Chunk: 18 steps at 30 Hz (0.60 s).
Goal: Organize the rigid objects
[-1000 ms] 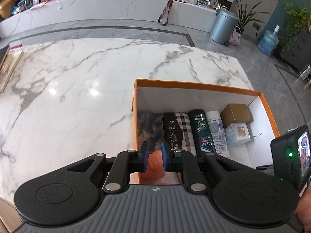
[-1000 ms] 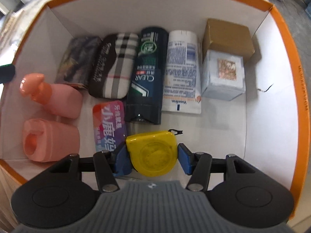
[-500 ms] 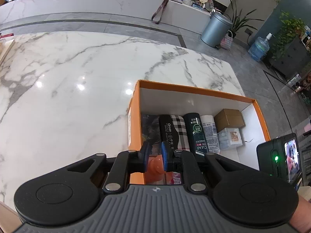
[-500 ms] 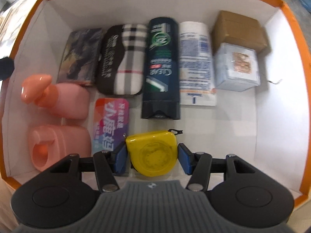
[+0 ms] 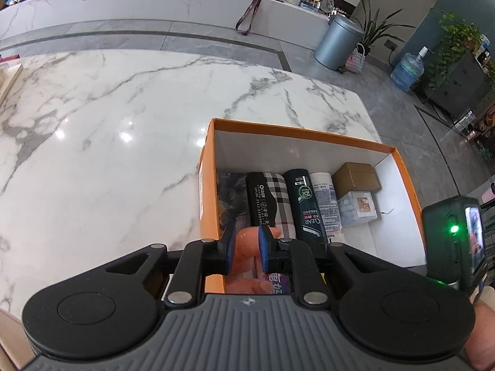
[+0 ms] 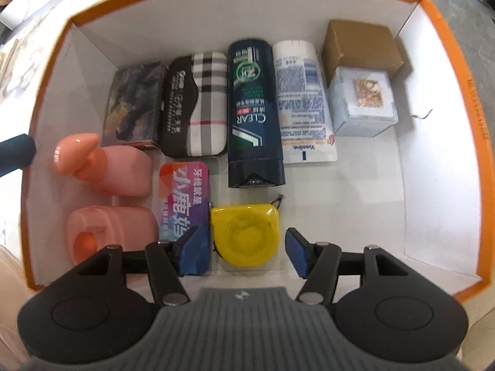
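I count one orange box point(image 6: 476, 142) holding ten items: 2 pink bottles point(image 6: 123, 170), 1 dark bottle point(image 6: 252, 114), 1 white tube point(image 6: 301, 102), 1 plaid case point(image 6: 198, 105), 1 dark pack point(image 6: 133, 105), 1 colourful tin point(image 6: 185, 198), 1 yellow tape point(image 6: 246, 233), 1 brown carton point(image 6: 359, 46), 1 clear cube point(image 6: 362, 102).

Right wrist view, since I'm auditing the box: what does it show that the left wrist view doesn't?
Only right wrist: the tape measure lying free between the jaws of the right gripper, which have just been opening. Only left wrist: the marble table and the bin on the floor beyond. Both: the box, CLEAR bottle and plaid case.
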Each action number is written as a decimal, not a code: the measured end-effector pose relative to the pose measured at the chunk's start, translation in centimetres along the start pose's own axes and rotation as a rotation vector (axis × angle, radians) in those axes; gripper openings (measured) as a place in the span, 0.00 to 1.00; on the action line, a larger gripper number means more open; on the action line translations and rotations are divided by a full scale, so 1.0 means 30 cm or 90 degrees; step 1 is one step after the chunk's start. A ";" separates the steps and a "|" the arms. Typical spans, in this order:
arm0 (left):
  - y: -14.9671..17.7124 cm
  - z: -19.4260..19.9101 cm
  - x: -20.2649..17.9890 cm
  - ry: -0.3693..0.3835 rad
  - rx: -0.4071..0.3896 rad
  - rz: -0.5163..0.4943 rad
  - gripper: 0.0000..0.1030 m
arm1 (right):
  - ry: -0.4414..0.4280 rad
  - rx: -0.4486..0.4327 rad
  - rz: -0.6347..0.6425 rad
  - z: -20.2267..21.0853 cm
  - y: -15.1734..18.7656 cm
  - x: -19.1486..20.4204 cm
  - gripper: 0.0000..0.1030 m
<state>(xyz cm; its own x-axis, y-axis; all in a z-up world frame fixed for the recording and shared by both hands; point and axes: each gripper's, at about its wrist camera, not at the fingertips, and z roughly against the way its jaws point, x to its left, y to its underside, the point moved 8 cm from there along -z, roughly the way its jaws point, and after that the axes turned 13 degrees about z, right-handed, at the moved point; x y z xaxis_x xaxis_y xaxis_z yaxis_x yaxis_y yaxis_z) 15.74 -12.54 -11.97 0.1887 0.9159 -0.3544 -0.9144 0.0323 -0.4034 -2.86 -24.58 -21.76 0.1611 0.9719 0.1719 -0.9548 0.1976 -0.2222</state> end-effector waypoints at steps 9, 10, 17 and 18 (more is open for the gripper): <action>0.059 0.136 -0.077 0.015 -0.044 -0.042 0.19 | -0.001 -0.116 -0.003 0.214 0.031 0.018 0.60; 0.067 0.155 -0.089 0.020 -0.054 -0.049 0.18 | -0.003 -0.136 -0.004 0.245 0.042 0.020 0.60; 0.127 0.259 -0.159 0.025 -0.121 -0.095 0.18 | 0.002 -0.315 0.000 0.471 0.063 0.052 0.60; 0.136 0.272 -0.165 0.025 -0.133 -0.098 0.18 | 0.005 -0.347 0.002 0.511 0.080 0.052 0.60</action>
<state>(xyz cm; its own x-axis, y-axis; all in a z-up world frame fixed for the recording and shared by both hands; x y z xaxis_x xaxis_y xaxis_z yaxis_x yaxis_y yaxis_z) 8.15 -13.68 -4.97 0.3370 0.8902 -0.3065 -0.7814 0.0828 -0.6186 -8.73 -24.56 -7.32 0.1622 0.9731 0.1638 -0.6875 0.2305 -0.6886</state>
